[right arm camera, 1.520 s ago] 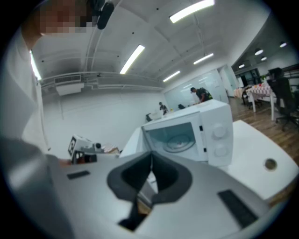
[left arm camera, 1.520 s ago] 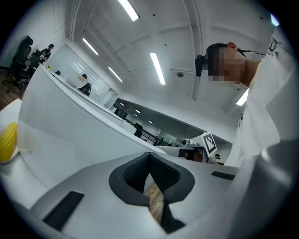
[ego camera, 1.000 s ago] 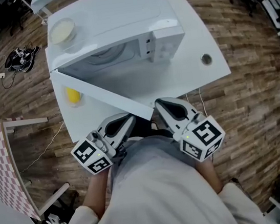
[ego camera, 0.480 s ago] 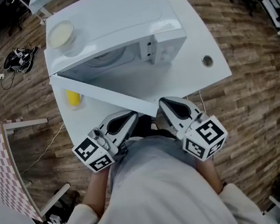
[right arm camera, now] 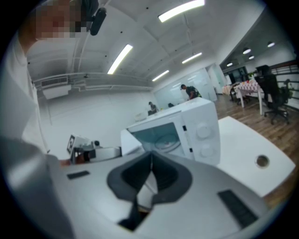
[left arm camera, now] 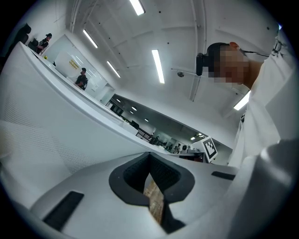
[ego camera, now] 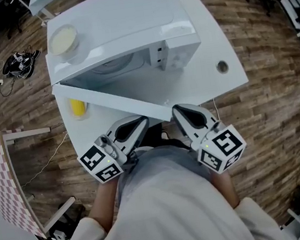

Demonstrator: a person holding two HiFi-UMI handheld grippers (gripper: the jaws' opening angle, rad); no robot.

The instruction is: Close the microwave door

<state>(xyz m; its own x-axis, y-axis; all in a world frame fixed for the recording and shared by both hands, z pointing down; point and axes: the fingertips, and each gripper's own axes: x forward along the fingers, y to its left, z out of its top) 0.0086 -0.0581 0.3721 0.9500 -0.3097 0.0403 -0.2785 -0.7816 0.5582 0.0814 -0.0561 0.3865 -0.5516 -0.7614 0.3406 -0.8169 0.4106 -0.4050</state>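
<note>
Top of the microwave (ego camera: 125, 20) first: 1 round pale bowl (ego camera: 64, 40) sits on its far left corner, and I cannot tell what is in it. The oven cavity stands open, and the right gripper view shows a glass turntable (right arm camera: 163, 140) inside, beside the 2 control dials. On the white table (ego camera: 205, 37), 1 small yellow object (ego camera: 78, 106) shows beyond the far side of the door.

Now the microwave door (ego camera: 114, 100): it hangs wide open, swung out toward the person, and its free corner ends right between the 2 sets of fingers. The left gripper (ego camera: 137, 126) has its fingers pressed together on nothing, tips just below the door's edge; its own view has the door's outer face (left arm camera: 51, 130) filling the left side, very near, though I cannot tell whether they touch. The right gripper (ego camera: 182, 113) is likewise closed and empty, tips just right of the door's corner, pointing at the oven's control panel (right arm camera: 203, 135).
</note>
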